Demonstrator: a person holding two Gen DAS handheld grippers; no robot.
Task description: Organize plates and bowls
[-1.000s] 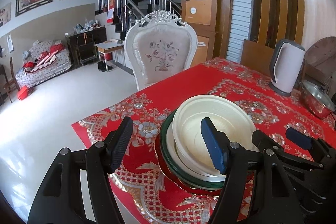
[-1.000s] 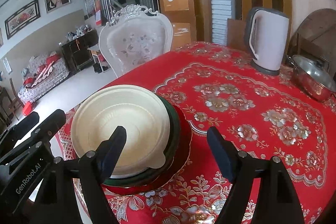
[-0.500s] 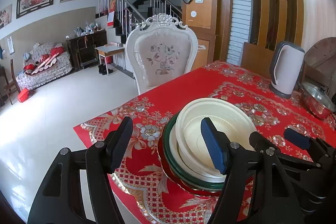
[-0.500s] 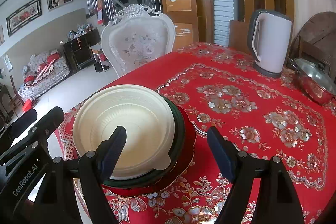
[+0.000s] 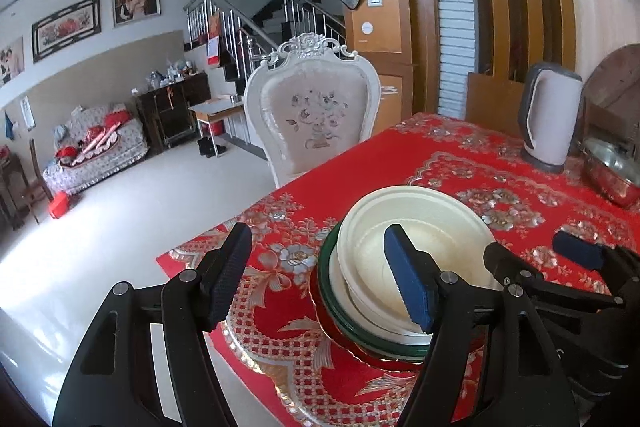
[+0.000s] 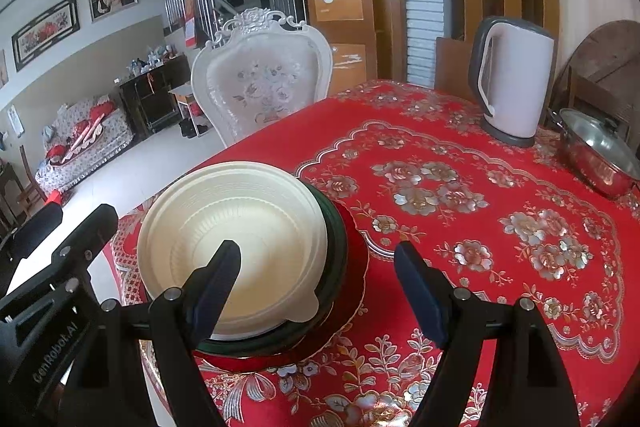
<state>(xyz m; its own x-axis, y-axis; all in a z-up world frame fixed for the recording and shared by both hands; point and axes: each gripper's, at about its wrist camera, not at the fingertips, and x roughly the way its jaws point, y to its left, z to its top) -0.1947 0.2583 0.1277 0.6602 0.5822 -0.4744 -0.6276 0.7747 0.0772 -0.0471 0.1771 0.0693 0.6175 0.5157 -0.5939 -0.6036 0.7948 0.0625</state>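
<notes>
A stack stands near the table's front left corner: cream bowls (image 5: 416,239) (image 6: 236,223) nested on a white dish, on a green-rimmed plate (image 5: 332,303) (image 6: 336,247), on a red plate (image 6: 356,267). My left gripper (image 5: 320,275) is open and empty, above and to the left of the stack; its right finger is in front of the bowl. My right gripper (image 6: 316,275) is open and empty, in front of the stack's right side. Each gripper shows in the other's view at the frame edge.
The table has a red flowered cloth (image 6: 460,195). A white electric kettle (image 6: 512,83) and a lidded steel pot (image 6: 600,151) stand at the far right. A white ornate chair (image 5: 316,115) stands at the table's far side. The table edge and floor lie to the left.
Both grippers have drawn back and up a little from the stack. The stack has not moved; both grippers stay open.
</notes>
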